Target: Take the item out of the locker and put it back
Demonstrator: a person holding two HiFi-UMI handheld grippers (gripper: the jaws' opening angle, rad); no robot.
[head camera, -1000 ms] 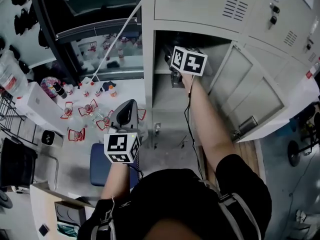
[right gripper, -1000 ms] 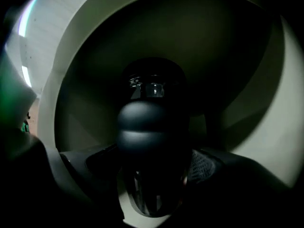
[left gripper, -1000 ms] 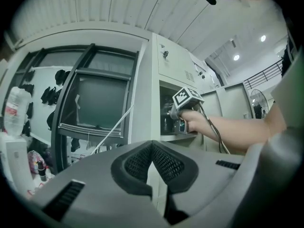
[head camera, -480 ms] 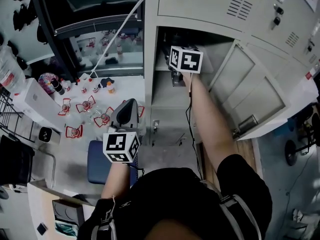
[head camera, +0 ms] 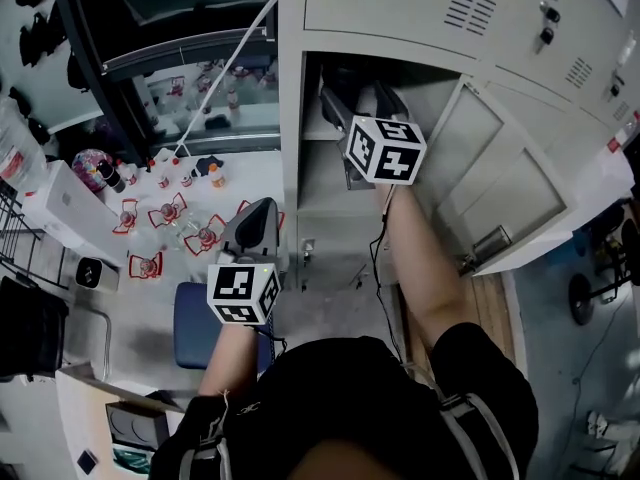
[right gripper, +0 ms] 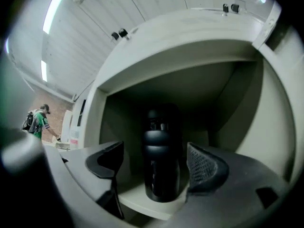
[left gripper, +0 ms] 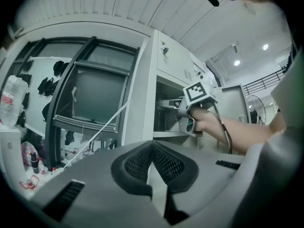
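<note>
In the head view, the right tool (head camera: 362,108) reaches into the open compartment of a grey locker (head camera: 292,118). The compartment's door (head camera: 500,178) is swung wide to the right. The tool's marker cube covers most of what lies in front of it. The left tool (head camera: 250,226) is held low, outside the locker at its left, above a blue seat (head camera: 192,326). It is well apart from the right one.

In the left gripper view, this tool's two ribbed pads (left gripper: 166,164) press together with nothing between them. Beyond them, the right tool and the hand (left gripper: 206,122) holding it are at the locker opening.

In the right gripper view, the jaws stand wide apart. A black bottle (right gripper: 161,153) stands upright on the locker shelf (right gripper: 142,207), near its front edge, in the gap between the pads. Space shows on both sides of the bottle, so neither pad touches it. Far off at the left, a person (right gripper: 40,120) in a green top carries a backpack.
</note>
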